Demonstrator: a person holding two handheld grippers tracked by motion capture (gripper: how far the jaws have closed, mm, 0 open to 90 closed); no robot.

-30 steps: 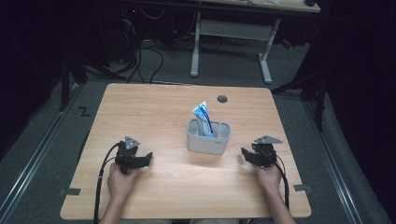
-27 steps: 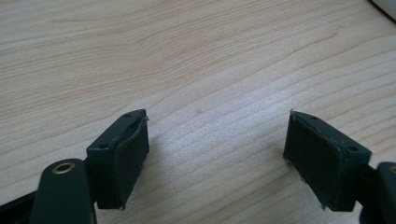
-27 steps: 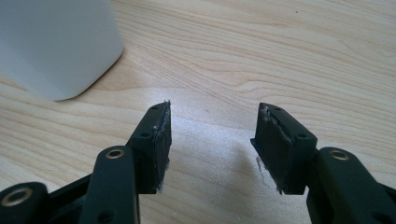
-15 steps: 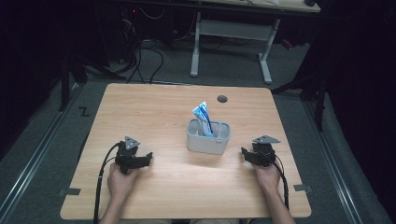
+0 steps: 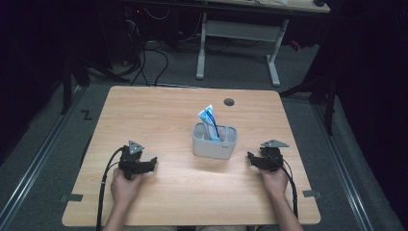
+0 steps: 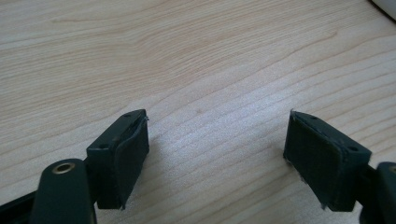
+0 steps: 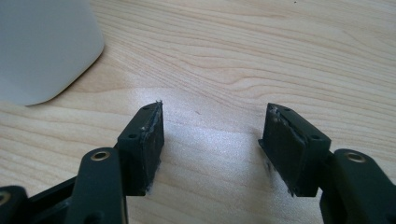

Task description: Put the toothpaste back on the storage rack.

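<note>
Both grippers rest on the tabletop, nothing yet picked up.

High view: the left gripper (image 5: pixel 153 161) sits at lower left of the tabletop (image 5: pixel 159 110), the right gripper (image 5: pixel 250 157) at lower right; a grey holder (image 5: pixel 214 144) with a blue-and-white tube (image 5: pixel 210 120) stands at centre between them. Left gripper view: fingers (image 6: pixel 122 154) spread wide, empty over bare wood. Right gripper view: fingers (image 7: pixel 144 140) wide apart, empty, the holder's wall at upper left. No step looks done; any handling is left.
</note>
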